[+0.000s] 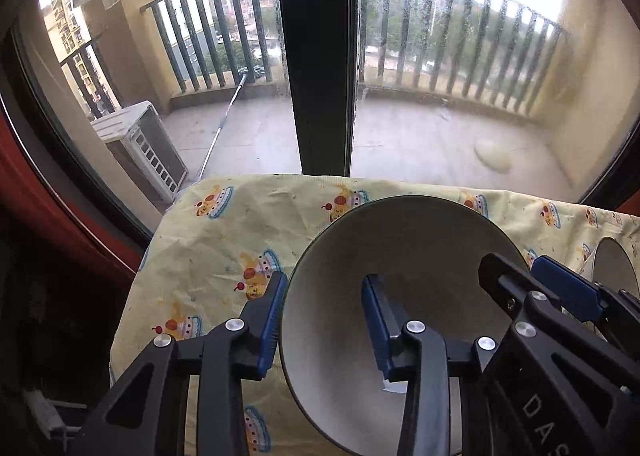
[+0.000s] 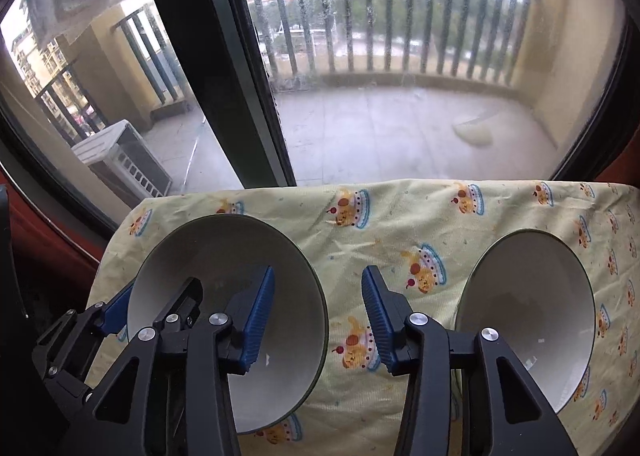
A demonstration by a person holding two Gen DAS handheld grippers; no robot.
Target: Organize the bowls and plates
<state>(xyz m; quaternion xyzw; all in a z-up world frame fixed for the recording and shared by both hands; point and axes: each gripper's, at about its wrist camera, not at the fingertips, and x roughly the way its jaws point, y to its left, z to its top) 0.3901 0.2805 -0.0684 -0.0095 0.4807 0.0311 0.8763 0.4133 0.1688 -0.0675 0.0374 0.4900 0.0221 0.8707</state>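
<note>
Two white bowls with dark green rims stand on a table with a yellow cartoon-print cloth. In the left wrist view my left gripper is open and straddles the left rim of the left bowl, one finger outside and one inside. My right gripper is open and empty, over the cloth between the left bowl and the right bowl. The right gripper's fingers show at the right of the left wrist view, and the right bowl peeks in at the edge.
A large window with a dark central frame post stands right behind the table's far edge. Beyond it lie a balcony with railings and an air-conditioner unit. A red wall edge is at the left.
</note>
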